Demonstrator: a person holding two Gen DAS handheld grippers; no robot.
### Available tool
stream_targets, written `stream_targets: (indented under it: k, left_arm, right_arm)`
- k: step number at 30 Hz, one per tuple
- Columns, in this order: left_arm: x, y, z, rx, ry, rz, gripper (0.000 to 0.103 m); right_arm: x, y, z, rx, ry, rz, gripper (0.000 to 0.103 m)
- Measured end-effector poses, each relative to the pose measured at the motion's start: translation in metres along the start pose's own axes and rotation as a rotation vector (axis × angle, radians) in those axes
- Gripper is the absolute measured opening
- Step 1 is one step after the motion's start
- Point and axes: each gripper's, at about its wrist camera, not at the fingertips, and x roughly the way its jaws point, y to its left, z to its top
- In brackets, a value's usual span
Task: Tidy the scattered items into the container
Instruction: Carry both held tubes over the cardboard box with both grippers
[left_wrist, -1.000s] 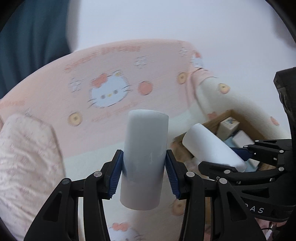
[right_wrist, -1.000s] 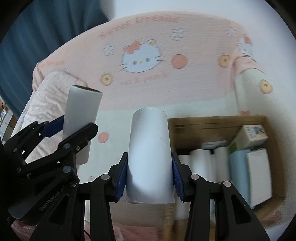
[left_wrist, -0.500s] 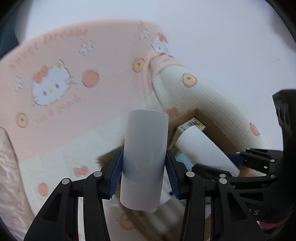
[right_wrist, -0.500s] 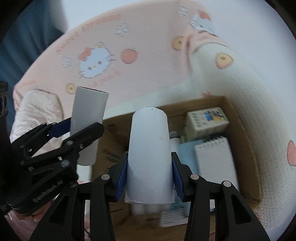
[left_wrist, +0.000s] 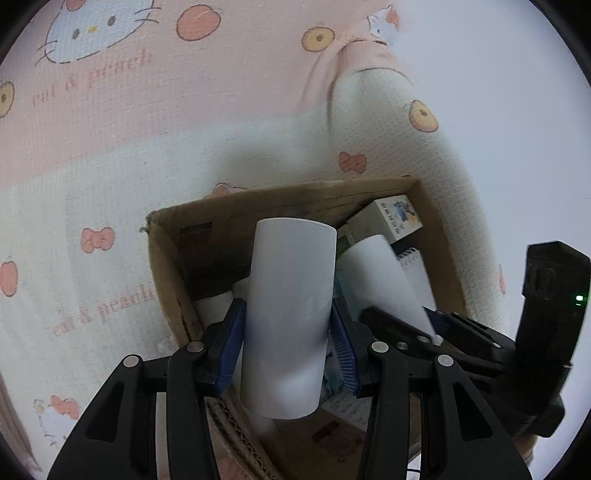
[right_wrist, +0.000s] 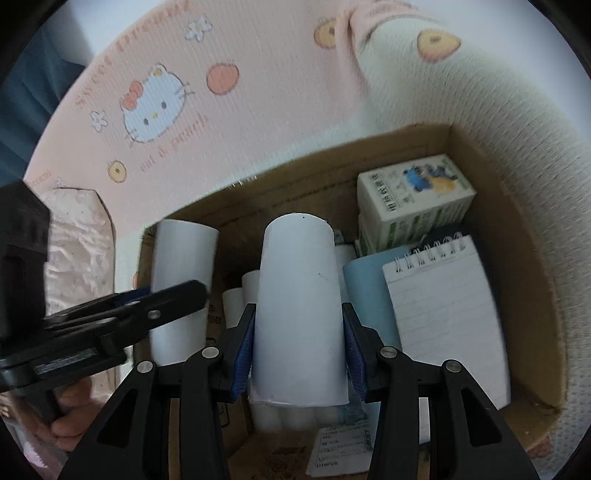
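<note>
Holding one white paper roll each, both grippers hang over the open brown cardboard box that sits on the pink and cream cartoon-print blanket. The left gripper has its blue-padded jaws pinching the left white cylindrical roll around its lower middle, the roll standing upright above the near left part of the box. The right gripper pinches the right white cylindrical roll the same way, upright over the middle of the box.

Inside the box, several more white rolls lie along the bottom on the left; a small white and green printed carton sits in the far right corner, with a spiral-bound lined notepad just near it, resting on a pale blue sheet.

These rolls look light and fairly stiff, probably hollow or loosely wound, so a hard squeeze could dent them; the smooth wrap may also slip in the pads. A grip across the barrel near the middle, as shown, seems sound. Judging by the layout, each roll should go down beside the others on the left, clear of the notepad
</note>
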Motion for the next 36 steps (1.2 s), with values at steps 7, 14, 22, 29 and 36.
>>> stream_targets:
  k: [7, 14, 22, 29, 36]
  left_arm:
    - [-0.005, -0.002, 0.003, 0.037, -0.026, 0.030, 0.049]
    - [-0.011, 0.006, 0.009, 0.014, -0.037, 0.004, 0.049]
    - [-0.003, -0.002, 0.005, 0.031, -0.002, 0.033, 0.049]
    - [0.000, -0.004, 0.002, 0.020, 0.016, 0.026, 0.048]
    - [0.005, -0.009, -0.002, 0.012, 0.035, 0.033, 0.048]
  right_arm:
    - [0.035, 0.015, 0.004, -0.092, 0.089, -0.028, 0.041]
    - [0.059, 0.020, 0.012, -0.119, 0.148, -0.068, 0.041]
    - [0.050, 0.010, 0.014, -0.095, 0.147, -0.062, 0.042]
    - [0.035, 0.000, 0.006, -0.082, 0.133, -0.107, 0.021]
    - [0.052, 0.009, -0.003, -0.120, 0.180, -0.116, 0.014]
